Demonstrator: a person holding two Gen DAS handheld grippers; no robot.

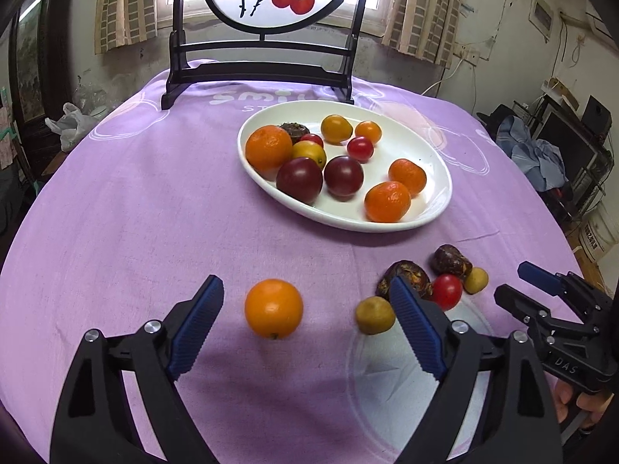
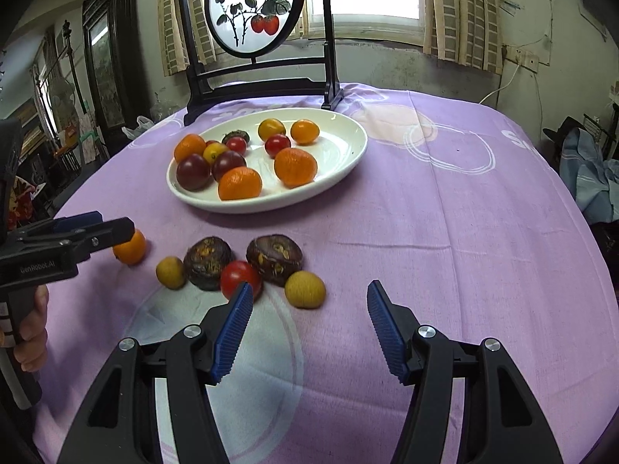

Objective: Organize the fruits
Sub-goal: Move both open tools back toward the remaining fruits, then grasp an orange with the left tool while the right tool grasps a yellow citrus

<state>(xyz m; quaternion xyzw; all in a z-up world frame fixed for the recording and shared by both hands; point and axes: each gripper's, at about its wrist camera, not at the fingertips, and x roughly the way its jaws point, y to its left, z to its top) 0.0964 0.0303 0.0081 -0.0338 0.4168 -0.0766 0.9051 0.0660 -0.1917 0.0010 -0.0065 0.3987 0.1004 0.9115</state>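
six loose fruits lie on the purple surface (image 1: 116, 201), short of the white plate (image 1: 433, 216). from the left: my left gripper (image 1: 305, 315) is spread wide around the orange kumquat (image 1: 274, 308), pads not touching it. beside it sit a yellow longan (image 1: 374, 315), two dark wrinkled fruits (image 2: 207, 257), a cherry tomato (image 2: 240, 278) and another longan (image 2: 305, 289). my right gripper (image 2: 309, 326) is spread, empty, near that last one. risk, i judge: round fruit may roll or squirt out if my pads close off-centre, and the tomato could bruise. the plate already holds mandarins, plums, tomatoes and kumquats.
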